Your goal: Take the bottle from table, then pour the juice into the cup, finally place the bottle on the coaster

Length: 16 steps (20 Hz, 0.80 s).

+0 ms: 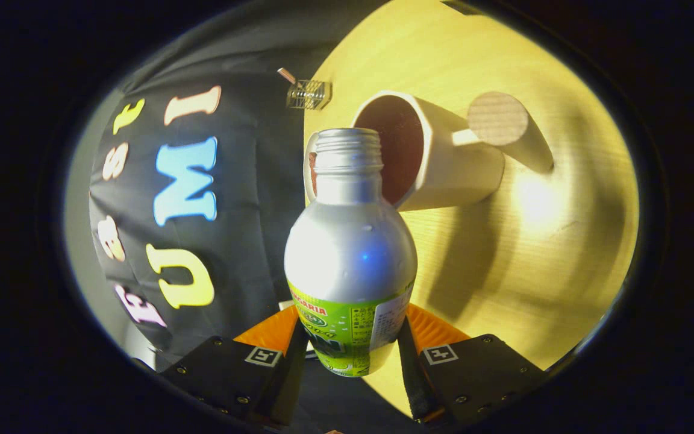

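The gripper (352, 346) is clamping the bottle (350, 253) by its lower body, one finger pressing on each side of the green label, so the opening is only as wide as the bottle. The bottle is pointing straight ahead along the fingers, uncapped, its threaded mouth showing just ahead. The bottle's base is sitting down between the fingers and is partly cut off from sight there.

Just beyond the mouth, the cup (443, 163) is standing on the table (540, 253), a pale cup with a dark inside. The bottle's neck is overlapping the cup's near rim, hiding part of it; whether they are touching cannot be told, nor how much liquid is lying in the cup. Behind and right of the cup a round wooden disc (497, 119) is showing; how it sits against the cup is hard to make out.

The table's curved edge is running just left of the cup and bottle, with the dark booth wall beyond. Right of the gripper, the bare table is offering open room. Far ahead to the left, a small clear box-like object (309, 94) is sitting at the table's edge, too small to identify.
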Tool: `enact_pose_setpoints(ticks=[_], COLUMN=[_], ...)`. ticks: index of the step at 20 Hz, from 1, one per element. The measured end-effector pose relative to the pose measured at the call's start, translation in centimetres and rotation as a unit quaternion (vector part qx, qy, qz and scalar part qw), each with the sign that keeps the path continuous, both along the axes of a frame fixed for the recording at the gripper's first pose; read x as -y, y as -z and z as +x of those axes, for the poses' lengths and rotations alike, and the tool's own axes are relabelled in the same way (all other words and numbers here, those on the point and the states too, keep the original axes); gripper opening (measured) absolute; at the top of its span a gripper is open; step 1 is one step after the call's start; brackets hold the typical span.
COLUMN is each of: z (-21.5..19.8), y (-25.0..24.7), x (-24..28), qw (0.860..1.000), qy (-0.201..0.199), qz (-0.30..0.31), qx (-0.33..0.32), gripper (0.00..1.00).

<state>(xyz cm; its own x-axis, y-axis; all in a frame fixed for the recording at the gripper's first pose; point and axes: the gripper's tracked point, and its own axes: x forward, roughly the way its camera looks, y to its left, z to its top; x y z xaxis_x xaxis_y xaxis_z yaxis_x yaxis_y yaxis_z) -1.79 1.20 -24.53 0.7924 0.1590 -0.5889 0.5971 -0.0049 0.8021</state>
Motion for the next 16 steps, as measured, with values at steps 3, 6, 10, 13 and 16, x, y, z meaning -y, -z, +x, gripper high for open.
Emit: enact_pose_setpoints(ticks=[3,6,10,13,16], z=[-0.1,0.0,0.3,1.1,1.9], y=[0.5,1.2,2.0,1.6,1.4], x=[-0.5,-1.1,-1.4,-1.8,-2.3], qw=[0.997,0.992,0.976,0.964,0.950], qy=[-0.038,-0.073,-0.122,-0.138,-0.161], qz=[-0.060,-0.107,-0.180,-0.229,-0.267], qx=[0.000,-0.002,-0.011,-0.001,0.007], gripper=[0.70,0.70,0.71,0.70,0.70])
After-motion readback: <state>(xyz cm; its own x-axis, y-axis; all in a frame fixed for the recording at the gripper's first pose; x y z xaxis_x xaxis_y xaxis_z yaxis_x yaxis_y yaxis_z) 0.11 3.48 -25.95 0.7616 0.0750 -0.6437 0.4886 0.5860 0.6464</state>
